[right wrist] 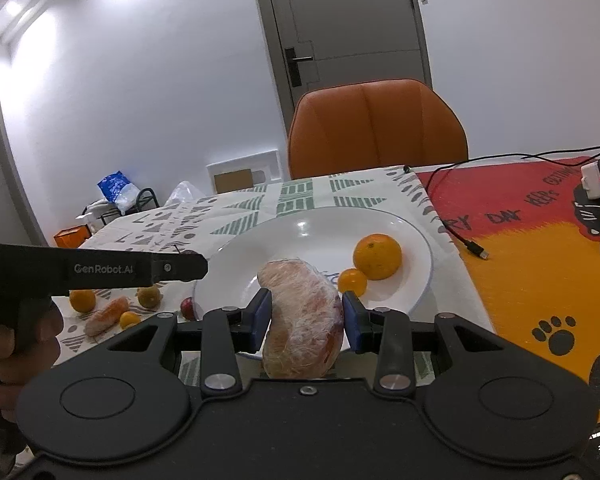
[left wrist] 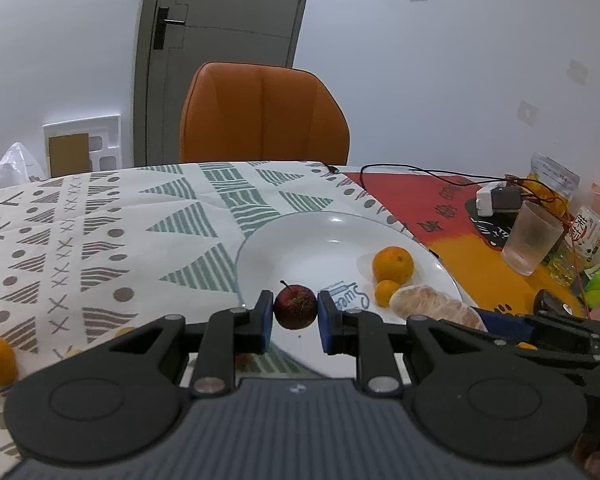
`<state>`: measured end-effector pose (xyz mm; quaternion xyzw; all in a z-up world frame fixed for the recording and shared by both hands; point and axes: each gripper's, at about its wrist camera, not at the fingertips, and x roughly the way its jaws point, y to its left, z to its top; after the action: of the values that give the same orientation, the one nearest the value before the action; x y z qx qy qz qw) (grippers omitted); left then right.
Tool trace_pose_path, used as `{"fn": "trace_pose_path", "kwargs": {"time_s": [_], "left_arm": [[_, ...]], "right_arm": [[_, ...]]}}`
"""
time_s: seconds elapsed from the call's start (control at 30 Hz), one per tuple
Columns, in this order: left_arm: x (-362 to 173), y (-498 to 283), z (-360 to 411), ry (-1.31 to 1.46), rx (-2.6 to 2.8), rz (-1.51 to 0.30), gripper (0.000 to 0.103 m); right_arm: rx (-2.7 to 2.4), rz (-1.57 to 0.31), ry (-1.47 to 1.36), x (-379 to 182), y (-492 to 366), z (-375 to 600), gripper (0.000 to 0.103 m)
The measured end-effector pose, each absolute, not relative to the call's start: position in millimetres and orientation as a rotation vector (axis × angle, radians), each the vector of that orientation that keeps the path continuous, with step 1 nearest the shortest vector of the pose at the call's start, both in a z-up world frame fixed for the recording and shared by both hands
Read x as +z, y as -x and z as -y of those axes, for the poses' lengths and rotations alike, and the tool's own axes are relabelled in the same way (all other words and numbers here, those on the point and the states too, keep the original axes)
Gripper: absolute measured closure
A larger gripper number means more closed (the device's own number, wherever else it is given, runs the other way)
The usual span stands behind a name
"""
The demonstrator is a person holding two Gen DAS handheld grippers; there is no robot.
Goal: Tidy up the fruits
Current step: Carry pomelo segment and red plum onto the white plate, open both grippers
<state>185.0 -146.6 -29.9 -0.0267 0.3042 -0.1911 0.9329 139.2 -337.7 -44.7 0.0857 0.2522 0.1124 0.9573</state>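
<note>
My left gripper (left wrist: 295,314) is shut on a small dark red apple (left wrist: 295,307) and holds it over the near rim of the white plate (left wrist: 300,240). My right gripper (right wrist: 305,322) is shut on a plastic-wrapped pomelo wedge (right wrist: 303,320) at the plate's near edge (right wrist: 300,232); the wedge also shows in the left wrist view (left wrist: 431,306). A large orange (right wrist: 377,256) and a small orange (right wrist: 351,281) lie on the plate's right side.
Loose oranges (right wrist: 82,300), a second wrapped wedge (right wrist: 106,316) and a small red fruit (right wrist: 187,307) lie on the patterned cloth left of the plate. A glass (left wrist: 531,236), bottles (left wrist: 591,220), charger and cable (left wrist: 495,198) stand at the right. An orange chair (left wrist: 264,116) is behind the table.
</note>
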Motion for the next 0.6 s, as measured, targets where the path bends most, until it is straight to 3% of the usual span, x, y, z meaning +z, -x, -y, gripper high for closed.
{"fn": "trace_pose_path", "kwargs": {"time_s": [0.37, 0.6], "left_arm": [[-29.0, -188.5, 149.1, 0.051, -0.377, -0.627, 0.071], [-25.7, -184.2, 129.0, 0.053, -0.315, -0.607, 0.046]], "right_arm": [[0.224, -0.526, -0.166, -48.3, -144.6, 337.2, 0.067], [0.218, -0.529, -0.165, -49.5, -151.6, 334.4, 0.067]]}}
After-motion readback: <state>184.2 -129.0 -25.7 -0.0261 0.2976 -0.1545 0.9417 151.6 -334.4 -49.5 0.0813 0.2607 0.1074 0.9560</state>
